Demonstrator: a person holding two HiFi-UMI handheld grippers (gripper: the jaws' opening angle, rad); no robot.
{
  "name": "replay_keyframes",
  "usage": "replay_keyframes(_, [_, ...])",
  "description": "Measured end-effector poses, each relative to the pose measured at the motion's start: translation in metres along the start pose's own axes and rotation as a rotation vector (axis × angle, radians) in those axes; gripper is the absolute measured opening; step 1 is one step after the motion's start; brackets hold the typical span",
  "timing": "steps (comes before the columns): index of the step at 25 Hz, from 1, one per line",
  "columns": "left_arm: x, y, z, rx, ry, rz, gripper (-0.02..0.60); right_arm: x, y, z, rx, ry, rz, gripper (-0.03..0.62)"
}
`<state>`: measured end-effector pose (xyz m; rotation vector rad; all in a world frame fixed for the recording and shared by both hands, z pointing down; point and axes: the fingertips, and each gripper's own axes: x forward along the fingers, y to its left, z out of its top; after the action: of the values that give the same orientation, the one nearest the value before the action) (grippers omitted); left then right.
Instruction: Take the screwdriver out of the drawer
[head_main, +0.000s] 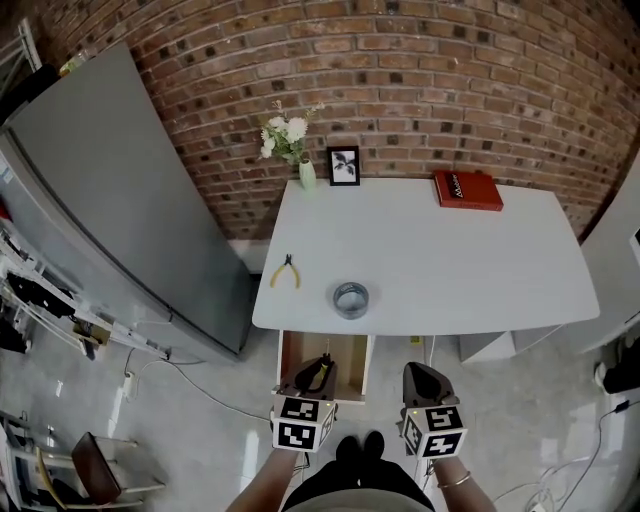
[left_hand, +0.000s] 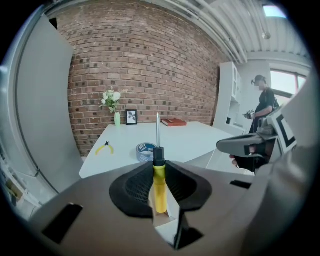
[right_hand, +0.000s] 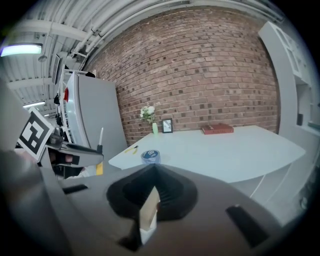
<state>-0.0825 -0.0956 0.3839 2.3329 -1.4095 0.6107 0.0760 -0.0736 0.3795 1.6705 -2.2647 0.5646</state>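
Note:
A screwdriver (left_hand: 159, 187) with a yellow handle, black collar and bare metal shaft is clamped between the pads of my left gripper (left_hand: 159, 164), shaft pointing forward past the tips. In the head view the left gripper (head_main: 320, 366) hangs over the open wooden drawer (head_main: 290, 352) under the table's front edge, with the screwdriver (head_main: 322, 374) in it. My right gripper (head_main: 421, 374) is level with it to the right, jaws together and empty. In the right gripper view the right gripper (right_hand: 152, 168) shows no object, and the screwdriver (right_hand: 100, 137) appears at the left.
The white table (head_main: 450, 260) carries a tape roll (head_main: 351, 298), yellow pliers (head_main: 287, 272), a red book (head_main: 467, 190), a flower vase (head_main: 305, 172) and a small picture frame (head_main: 344, 166). A tall grey cabinet (head_main: 110, 200) stands to the left. A brick wall lies behind.

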Motion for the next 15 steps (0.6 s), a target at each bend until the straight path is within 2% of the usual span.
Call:
replay_keyframes(5, [-0.0071,0.0030,0.0008,-0.011,-0.011,0.008,0.066,-0.0045,0.0033,0.0029,-0.032,-0.009,-0.011,0.002])
replay_keyframes(15, [-0.0105,0.0032,0.0065,-0.008,-0.024,0.004,0.066,-0.0089,0.0067,0.0017,-0.024,-0.006,0.002,0.002])
